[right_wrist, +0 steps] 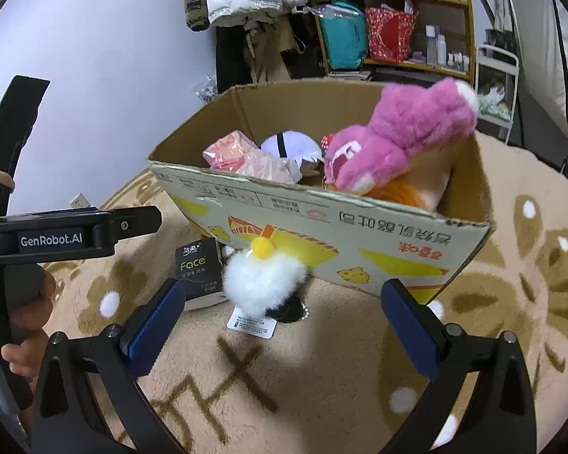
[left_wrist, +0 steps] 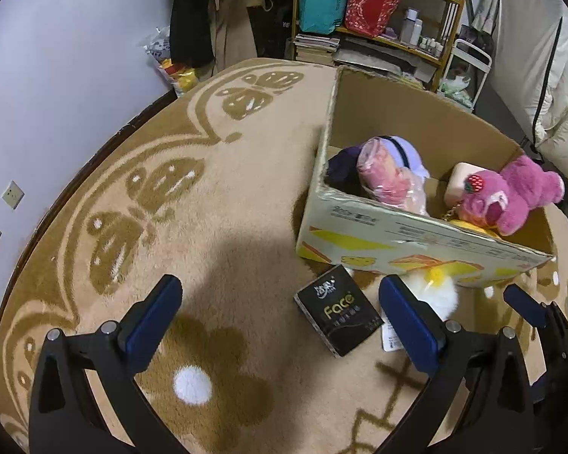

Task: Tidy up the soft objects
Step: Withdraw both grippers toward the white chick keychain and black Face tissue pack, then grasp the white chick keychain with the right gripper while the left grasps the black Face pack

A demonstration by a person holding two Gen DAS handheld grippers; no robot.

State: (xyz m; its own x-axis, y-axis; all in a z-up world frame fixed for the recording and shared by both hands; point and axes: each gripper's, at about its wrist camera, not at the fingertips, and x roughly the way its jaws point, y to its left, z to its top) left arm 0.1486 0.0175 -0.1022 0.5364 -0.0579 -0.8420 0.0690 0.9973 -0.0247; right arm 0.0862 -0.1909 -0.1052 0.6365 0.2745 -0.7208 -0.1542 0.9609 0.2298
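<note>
Above the rug (right_wrist: 322, 378), right tongs (right_wrist: 284, 325) agape.

The rug (left_wrist: 216, 204) is looking soft and fuzzy. The box (right_wrist: 322, 223) is looking like stiff brown cardboard, printed and smooth outside. The pink bear (right_wrist: 405, 128) is showing thick, fluffy fur. The white toy (right_wrist: 263, 283) is looking puffy and hairy. The pink roll (left_wrist: 392, 178) is sitting in shiny, crinkly plastic. The black tissue pack (left_wrist: 339, 312) is shining a little.
</note>
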